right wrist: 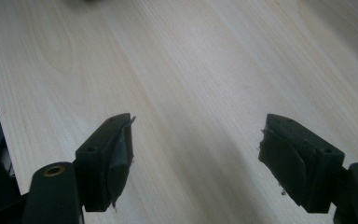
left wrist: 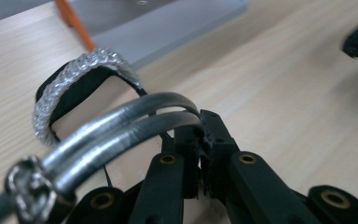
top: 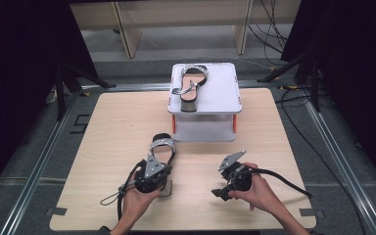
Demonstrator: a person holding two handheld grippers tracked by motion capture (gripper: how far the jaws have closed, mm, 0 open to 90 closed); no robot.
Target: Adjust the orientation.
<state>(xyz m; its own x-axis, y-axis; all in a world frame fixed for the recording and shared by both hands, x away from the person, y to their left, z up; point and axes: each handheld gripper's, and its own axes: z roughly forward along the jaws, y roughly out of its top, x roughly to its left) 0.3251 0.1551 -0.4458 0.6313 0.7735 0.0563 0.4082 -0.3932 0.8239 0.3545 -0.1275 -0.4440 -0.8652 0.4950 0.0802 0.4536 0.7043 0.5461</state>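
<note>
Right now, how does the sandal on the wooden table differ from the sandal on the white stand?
The black silver-strapped sandal on the table is gripped at its straps by the shut left tool; the matching sandal on the white stand lies free and higher up. Both look like one pair.

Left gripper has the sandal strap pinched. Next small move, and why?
Probably lift the sandal and carry it toward the white stand, beside its mate. The left gripper is shut on the silver strap; the right gripper is open and idle.
</note>
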